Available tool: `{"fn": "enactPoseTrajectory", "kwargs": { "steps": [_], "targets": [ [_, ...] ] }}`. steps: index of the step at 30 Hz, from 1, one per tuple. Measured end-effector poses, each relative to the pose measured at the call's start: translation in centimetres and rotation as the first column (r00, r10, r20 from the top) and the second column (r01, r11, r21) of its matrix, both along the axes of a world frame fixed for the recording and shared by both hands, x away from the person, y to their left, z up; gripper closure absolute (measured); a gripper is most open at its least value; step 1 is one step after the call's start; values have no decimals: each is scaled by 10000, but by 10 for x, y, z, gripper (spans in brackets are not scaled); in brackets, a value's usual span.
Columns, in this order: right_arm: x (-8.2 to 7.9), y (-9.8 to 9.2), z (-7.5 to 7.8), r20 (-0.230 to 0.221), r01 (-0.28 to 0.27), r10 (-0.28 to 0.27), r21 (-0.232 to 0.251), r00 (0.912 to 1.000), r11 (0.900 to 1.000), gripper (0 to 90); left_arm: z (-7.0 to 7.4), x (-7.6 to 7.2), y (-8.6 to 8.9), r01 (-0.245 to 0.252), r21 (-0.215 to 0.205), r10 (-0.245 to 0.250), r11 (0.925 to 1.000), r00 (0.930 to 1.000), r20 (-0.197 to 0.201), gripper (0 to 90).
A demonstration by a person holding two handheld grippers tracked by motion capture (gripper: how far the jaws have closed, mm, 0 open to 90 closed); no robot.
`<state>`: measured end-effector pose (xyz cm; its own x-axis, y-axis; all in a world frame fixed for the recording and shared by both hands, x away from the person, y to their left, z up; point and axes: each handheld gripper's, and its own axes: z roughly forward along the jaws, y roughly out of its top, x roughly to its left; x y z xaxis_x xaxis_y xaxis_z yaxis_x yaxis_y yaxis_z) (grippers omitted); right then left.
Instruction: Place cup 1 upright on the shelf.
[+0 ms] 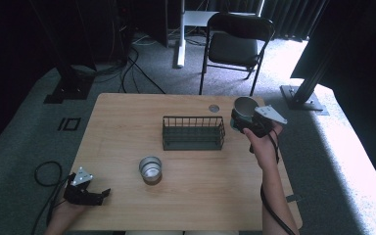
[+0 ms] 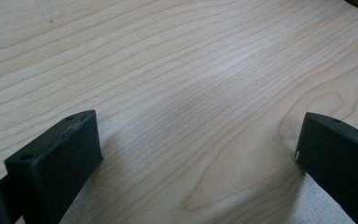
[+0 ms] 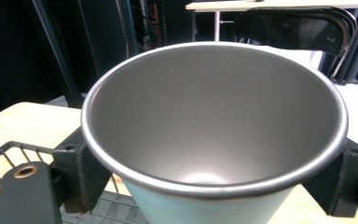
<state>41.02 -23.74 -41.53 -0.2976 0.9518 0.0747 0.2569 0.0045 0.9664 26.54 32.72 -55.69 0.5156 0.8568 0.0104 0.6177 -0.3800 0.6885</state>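
Cup in hand: my right tool (image 1: 248, 123) is clamped on the pale cup (image 1: 245, 108), one jaw on each side just under the rim, so it stays upright, mouth up, and cannot slip.
Cup position: lifted off the worktop (image 1: 127, 112), just beside the right end of the wire basket (image 1: 193, 132), near the far right corner.
Cup interior: I see it bare and dry in the right gripper view (image 3: 214, 121).
Right arm: I reach forward along the right edge, wrist raised.
Second cup: a metal cup (image 1: 150, 169) stands in front of the basket, apart from both tools.
Left tool (image 1: 98, 195): jaws spread wide, holding nothing, low over bare wood at the near left corner.
Likely purpose: I judge the basket is where the cup goes.
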Motion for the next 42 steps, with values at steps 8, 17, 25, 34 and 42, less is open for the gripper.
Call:
{"fn": "enactPoseTrajectory", "kwargs": {
  "steps": [8, 17, 25, 34, 42],
  "targets": [
    [2, 18, 12, 129, -392, 391, 83, 9992, 9992, 140, 0, 0, 0, -1, -4, 1, 10000, 10000, 1, 7],
    [7, 42, 10, 129, -855, 852, 187, 9963, 9962, 140, 0, 0, 0, 0, -1, 0, 10000, 10000, 0, 7],
    [10, 59, 2, 15, -1188, 1188, 317, 9929, 9924, 140, 0, 0, 0, -1, -1, 1, 10000, 10000, 1, 6],
    [17, 72, -20, -356, -1238, 1247, 260, 9916, 9920, 140, 0, 0, 0, -2, -2, 2, 10000, 10000, 1, 7],
    [22, 80, -41, -729, -1151, 1166, 254, 9905, 9930, 140, 0, 0, 0, 0, -2, 0, 10000, 10000, 1, 7]
  ]
}}
